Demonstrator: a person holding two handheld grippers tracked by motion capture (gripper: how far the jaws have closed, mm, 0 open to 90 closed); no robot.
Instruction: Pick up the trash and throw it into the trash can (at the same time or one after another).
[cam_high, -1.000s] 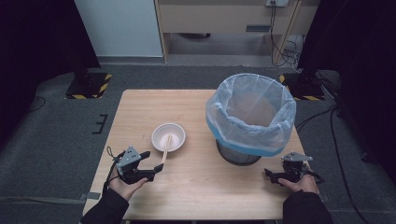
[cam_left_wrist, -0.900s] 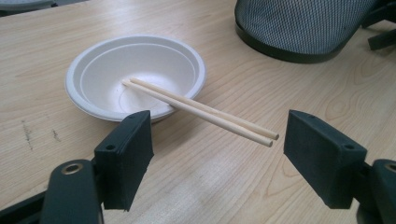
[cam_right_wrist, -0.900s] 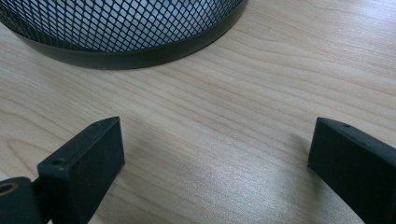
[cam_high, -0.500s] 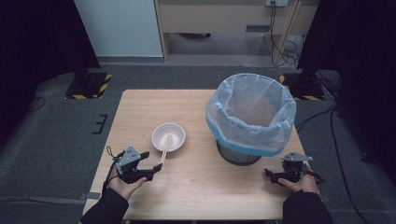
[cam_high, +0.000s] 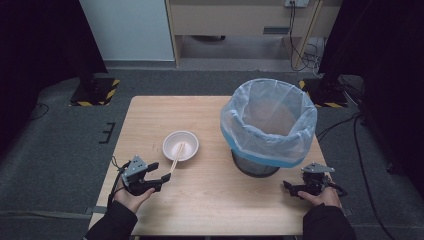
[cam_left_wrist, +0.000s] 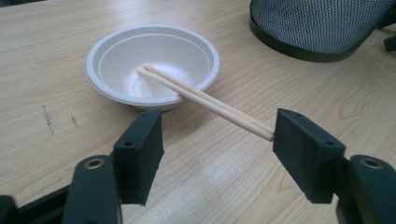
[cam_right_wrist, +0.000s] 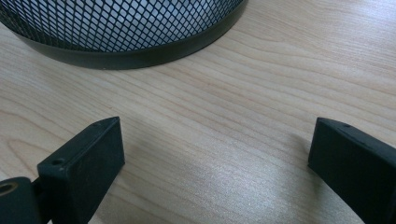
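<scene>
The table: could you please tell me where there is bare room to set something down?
The table is bare along its far edge behind the bowl, and across the near middle between the left gripper and the right gripper. It is crowded at the right, where the lined bin stands, and around the chopsticks leaning out of the bowl.

Left claw (cam_high: 161, 171), jaws just closing yet apart, and right claw (cam_high: 289, 187), jaws wide, sit low.
</scene>
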